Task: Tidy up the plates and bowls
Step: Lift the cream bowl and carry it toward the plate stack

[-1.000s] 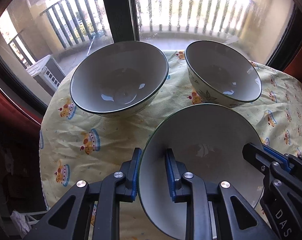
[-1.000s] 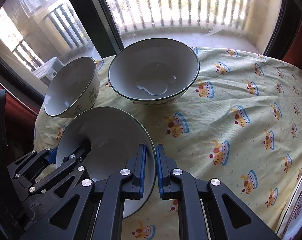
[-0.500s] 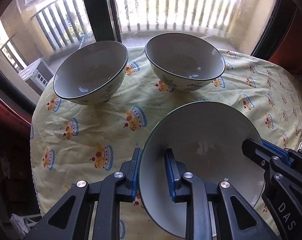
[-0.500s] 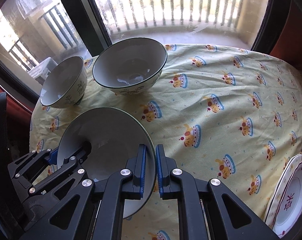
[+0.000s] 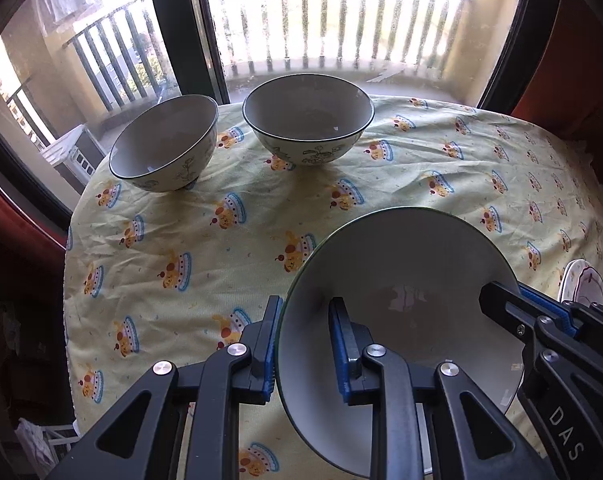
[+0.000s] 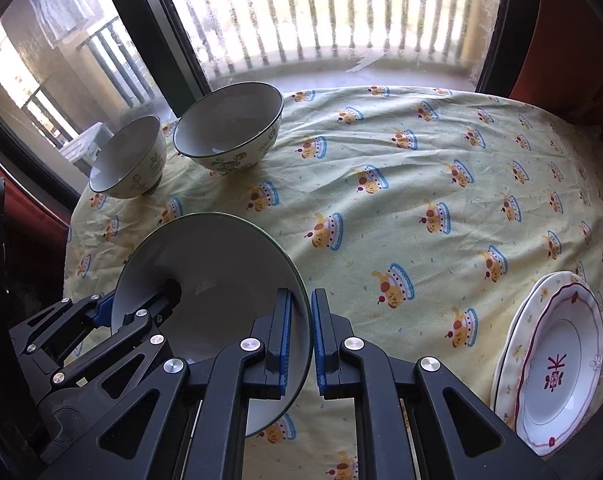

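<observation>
The left gripper (image 5: 303,344) is clamped on the left rim of a large bowl (image 5: 401,280), one blue pad outside the wall and one inside. The right gripper (image 6: 300,338) is pinched nearly closed on the opposite rim of the same bowl. Carried between the two, the bowl is tilted, its hollow facing the cameras, and clear of the yellow cloth on the counter (image 6: 401,168).

Outward from the grippers, cloth lies bare directly ahead. Beyond it, at the far edge by the window, stand two more bowls: a smaller one (image 5: 163,148) on the left and a wider one (image 5: 307,118) just beside it on the right, apart and both upright. From the held bowl they lie forward and to the left, so the left gripper is the nearer. Well off to the right, near the counter's edge, sits a stack of patterned plates (image 6: 553,360), nearest the right gripper.

Judging by the task, the held bowl most likely belongs with the other bowls, and nesting depends on size: it looks the widest, so it may need to go underneath rather than on top.
</observation>
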